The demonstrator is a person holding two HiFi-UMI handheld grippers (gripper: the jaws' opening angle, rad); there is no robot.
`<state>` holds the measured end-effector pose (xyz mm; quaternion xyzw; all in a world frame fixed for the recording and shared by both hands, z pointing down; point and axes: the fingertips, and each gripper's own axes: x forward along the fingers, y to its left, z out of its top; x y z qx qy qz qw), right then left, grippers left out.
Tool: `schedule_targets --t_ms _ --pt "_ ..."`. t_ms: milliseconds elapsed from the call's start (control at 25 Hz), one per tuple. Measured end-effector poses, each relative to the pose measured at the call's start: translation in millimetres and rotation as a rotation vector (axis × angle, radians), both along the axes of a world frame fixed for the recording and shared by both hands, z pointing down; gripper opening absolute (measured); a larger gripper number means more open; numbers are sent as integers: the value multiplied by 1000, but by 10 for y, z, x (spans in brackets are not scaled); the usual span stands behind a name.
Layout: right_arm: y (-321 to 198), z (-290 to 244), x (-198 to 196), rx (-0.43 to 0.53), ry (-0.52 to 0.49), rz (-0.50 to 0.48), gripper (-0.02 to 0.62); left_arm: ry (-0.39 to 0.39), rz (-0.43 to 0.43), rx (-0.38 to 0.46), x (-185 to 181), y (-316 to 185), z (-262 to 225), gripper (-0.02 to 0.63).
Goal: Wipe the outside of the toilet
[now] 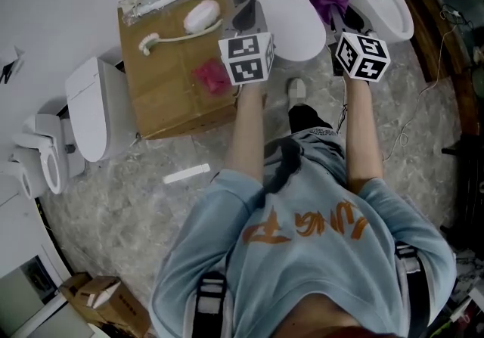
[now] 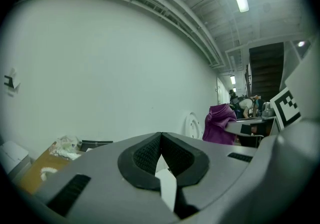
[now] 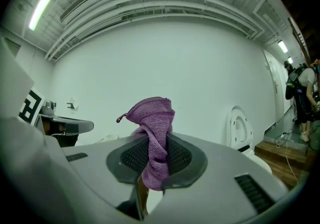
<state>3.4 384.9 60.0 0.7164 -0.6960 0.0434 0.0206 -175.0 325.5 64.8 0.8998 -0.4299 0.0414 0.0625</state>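
Cloth (image 3: 152,118), purple and bunched, is pinched between the jaws of my right gripper (image 3: 154,155). My left gripper (image 2: 160,143) is clenched on nothing. Both hang over the toilet (image 1: 299,26), whose lid is down. Its tank runs off the head view's top edge, and my left gripper covers the lid's near-left rim.

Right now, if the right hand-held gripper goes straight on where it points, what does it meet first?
Probably the bare white wall. The right hand-held gripper, shut on the purple cloth, aims at it; the toilet stands off to the right. Depth is unclear.
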Motion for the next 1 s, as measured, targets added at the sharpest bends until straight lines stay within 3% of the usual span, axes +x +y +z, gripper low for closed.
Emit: schedule_targets --t_ms 160,360,520,760,880,1000 --pt "-471 223 283 -20 -29 -43 81 -12 -51 -40 274 -423 242 25" --pt "-1148 498 706 -42 -90 -94 81 -212 -64 -33 799 -963 537 25" --pt "-1677 656 1172 -72 -146 -84 81 -222 -37 -37 1315 -1405 509 25" --pt "-2342 353 1850 -34 -154 -85 81 -210 -37 -17 1947 -1995 266 25" --pt "-2617 321 1996 -40 -163 -101 81 -216 -51 -32 2050 -2188 278 25" --pt "-2809 386 1882 -57 -165 -160 81 -222 -110 -63 1922 -2363 360 25"
